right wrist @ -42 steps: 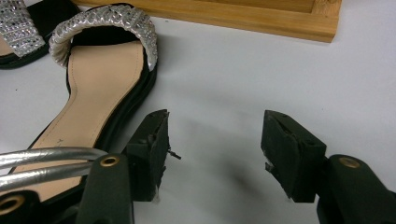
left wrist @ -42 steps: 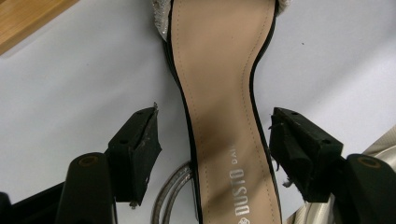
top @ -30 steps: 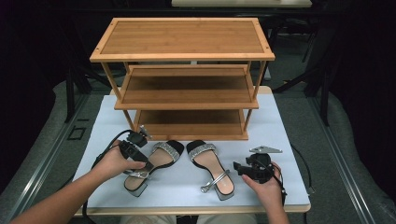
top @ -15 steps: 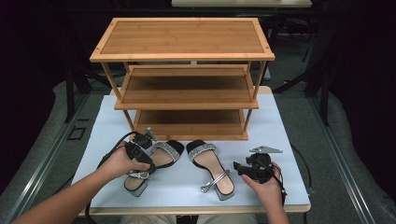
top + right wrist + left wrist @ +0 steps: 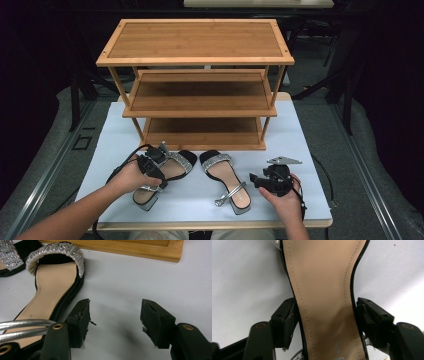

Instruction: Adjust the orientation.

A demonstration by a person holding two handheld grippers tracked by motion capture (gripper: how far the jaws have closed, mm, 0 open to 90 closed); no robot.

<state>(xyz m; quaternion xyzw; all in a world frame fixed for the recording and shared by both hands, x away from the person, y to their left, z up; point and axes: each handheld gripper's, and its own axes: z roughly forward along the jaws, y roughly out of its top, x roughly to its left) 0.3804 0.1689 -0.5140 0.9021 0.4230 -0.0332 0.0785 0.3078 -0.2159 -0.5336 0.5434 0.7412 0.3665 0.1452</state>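
Two black sandals with silver rhinestone straps lie on the white table in front of the rack. My left gripper (image 5: 159, 172) (image 5: 325, 310) points down on the left sandal (image 5: 176, 169) (image 5: 324, 290). Its jaws straddle the narrow waist of the tan insole, have just been closing, and both pads lie against the sole's edges. The sandal rests flat on the table. My right gripper (image 5: 255, 179) (image 5: 115, 315) hovers open just right of the right sandal (image 5: 225, 176) (image 5: 50, 285), with bare table between its jaws. That sandal's silver ankle straps cross its left jaw.
A three-tier bamboo shoe rack (image 5: 200, 95) (image 5: 125, 248) stands at the back of the white table (image 5: 305, 135), its shelves bare. The left sandal's toe strap (image 5: 8, 255) lies near the rack's base. Cables trail from both grippers across the table.
My left gripper has shifted slightly right and settled over the left sandal's waist. The right hand and both sandals have stayed put.
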